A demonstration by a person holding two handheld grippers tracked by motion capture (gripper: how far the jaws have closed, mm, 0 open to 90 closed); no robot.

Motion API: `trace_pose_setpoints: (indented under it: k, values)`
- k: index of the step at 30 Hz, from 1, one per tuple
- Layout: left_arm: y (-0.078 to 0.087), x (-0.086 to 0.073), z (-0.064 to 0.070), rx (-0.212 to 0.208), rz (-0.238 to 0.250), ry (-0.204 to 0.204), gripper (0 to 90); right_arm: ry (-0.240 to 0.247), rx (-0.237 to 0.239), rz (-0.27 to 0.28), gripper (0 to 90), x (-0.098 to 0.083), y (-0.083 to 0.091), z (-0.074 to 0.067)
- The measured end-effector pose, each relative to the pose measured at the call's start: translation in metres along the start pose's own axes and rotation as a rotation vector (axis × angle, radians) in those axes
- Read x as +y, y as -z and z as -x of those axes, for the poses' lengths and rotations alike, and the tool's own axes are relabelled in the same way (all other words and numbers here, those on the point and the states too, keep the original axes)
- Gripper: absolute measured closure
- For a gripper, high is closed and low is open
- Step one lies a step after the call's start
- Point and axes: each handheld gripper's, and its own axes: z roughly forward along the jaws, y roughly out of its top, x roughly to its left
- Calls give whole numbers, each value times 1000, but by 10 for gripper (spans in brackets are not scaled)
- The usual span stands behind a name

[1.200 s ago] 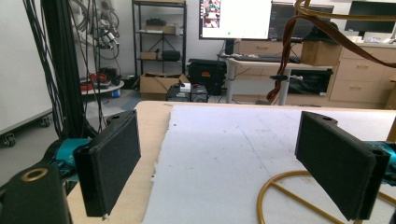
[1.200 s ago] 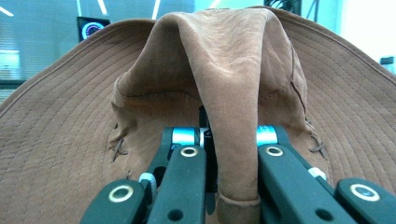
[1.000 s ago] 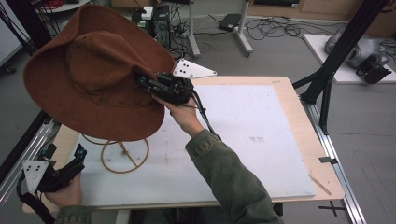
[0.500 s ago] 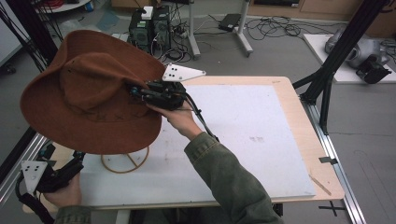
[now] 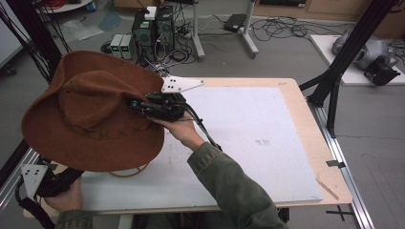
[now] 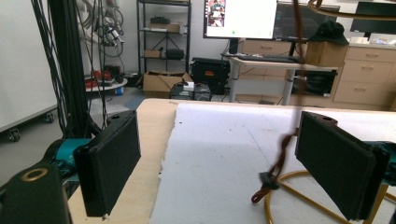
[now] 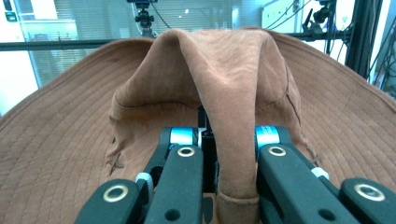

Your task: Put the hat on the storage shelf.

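Overhead, held above the left part of the white-topped table [image 5: 267, 143]: brown felt hat [image 5: 90, 112], pinched at a fold of its crown [image 7: 224, 93] by the right gripper [image 5: 143, 106], jaws drawn narrow on the fabric. Tilted, brim low toward the near-left corner, covering nearly all of a brass wire stand [image 5: 128, 171], just a curved sliver of its ring visible under the brim edge. Down at the near-left corner, the left gripper [image 5: 45, 181], jaws wide with nothing between the pads; ahead of it in the left gripper view, the stand's yellow base ring [image 6: 299, 196] resting on the white surface, with a twisted brown cord [image 6: 278, 163] hanging beside the stem, perhaps the hat's chin strap, though hard to tell at this angle. Beyond the far table edge, computer boxes and cables [image 5: 153, 28] on the floor; black frame posts [image 5: 344, 57] at the right. Compared with a second ago: hat lower and further left, far more of the stand hidden; left gripper unmoved.
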Motion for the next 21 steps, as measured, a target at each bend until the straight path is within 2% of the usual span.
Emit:
trace_pose_setpoints:
  k: [4, 12, 17, 21]
  values:
    - [0, 0, 0, 0, 0, 0, 144, -3, 1, -24, 852, -1, 0, -1]
    - [0, 0, 0, -1, -1, 0, 144, -22, 4, -29, 838, -8, 0, -2]
    - [0, 0, 0, -4, -3, -3, 144, -12, -7, -47, 761, -10, 0, -2]
    - [0, 0, 1, -4, -2, -2, 144, -24, 9, -38, 691, -10, 1, 0]
